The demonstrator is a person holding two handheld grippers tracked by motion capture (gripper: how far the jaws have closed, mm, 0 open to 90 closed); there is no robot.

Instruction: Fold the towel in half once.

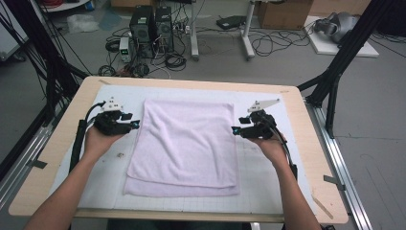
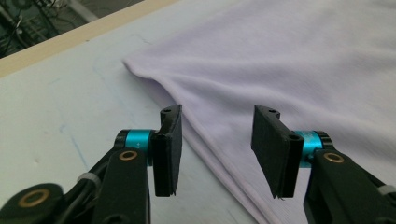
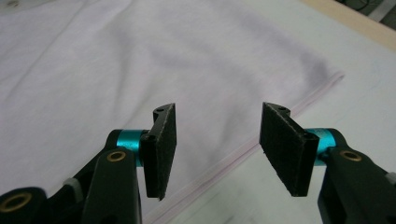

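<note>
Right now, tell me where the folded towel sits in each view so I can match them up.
High view: the towel lies mid-table on the white mat, between the left gripper and right gripper.
Left gripper view: it covers the upper right, its edge passing between the open jaws.
Right gripper view: it covers the upper left, its edge passing between the open jaws.
Shared landmark: the towel's far corners.

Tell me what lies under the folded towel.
The towel rests on a pale gridded mat that covers the wooden table. A lower towel layer sticks out along the near edge. Anything beneath the cloth is covered.
</note>
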